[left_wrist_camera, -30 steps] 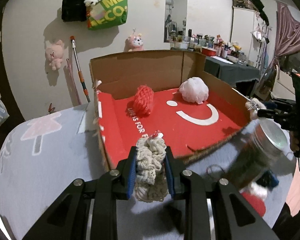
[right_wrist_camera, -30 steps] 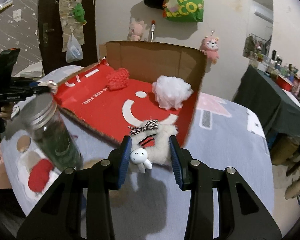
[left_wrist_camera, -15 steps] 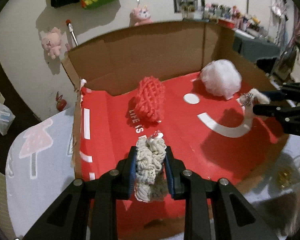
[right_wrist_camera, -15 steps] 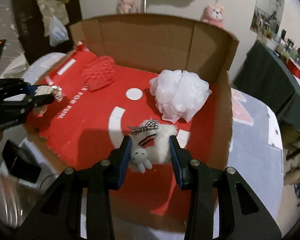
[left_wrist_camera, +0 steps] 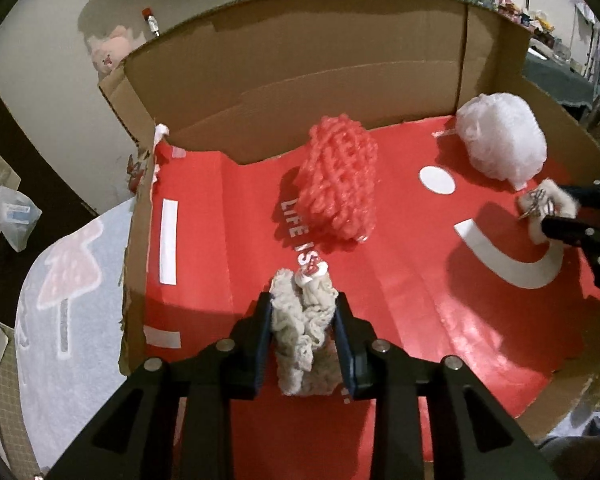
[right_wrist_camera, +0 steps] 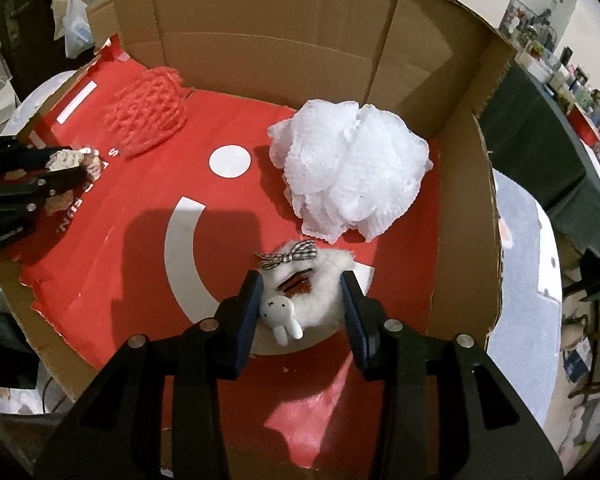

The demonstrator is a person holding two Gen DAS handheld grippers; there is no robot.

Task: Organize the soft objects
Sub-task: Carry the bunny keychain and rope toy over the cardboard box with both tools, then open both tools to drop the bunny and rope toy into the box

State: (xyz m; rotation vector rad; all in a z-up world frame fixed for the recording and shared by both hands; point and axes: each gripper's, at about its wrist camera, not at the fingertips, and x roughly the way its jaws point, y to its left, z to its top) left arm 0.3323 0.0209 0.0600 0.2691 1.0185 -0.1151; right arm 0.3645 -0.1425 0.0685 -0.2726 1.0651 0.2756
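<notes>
lowering both loads into the cardboard box (left_wrist_camera: 300, 60): your left gripper (left_wrist_camera: 303, 340), jaws opening, carries the cream scrunchie (left_wrist_camera: 302, 336); your right gripper (right_wrist_camera: 302, 308), jaws opening, carries the fluffy white scrunchie (right_wrist_camera: 312, 292). red mesh pouf (left_wrist_camera: 340, 184) at 12 o'clock and white pouf (right_wrist_camera: 352, 176) at 1 o'clock already lie inside; releases remain.

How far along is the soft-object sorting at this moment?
Done: a red mesh puff and a white mesh puff lie in the cardboard box. In hand: the left gripper, jaws opening, has a cream knitted scrunchie between them; the right gripper, also opening, a white fluffy rabbit-charm scrunchie. Left: letting both go.
</notes>
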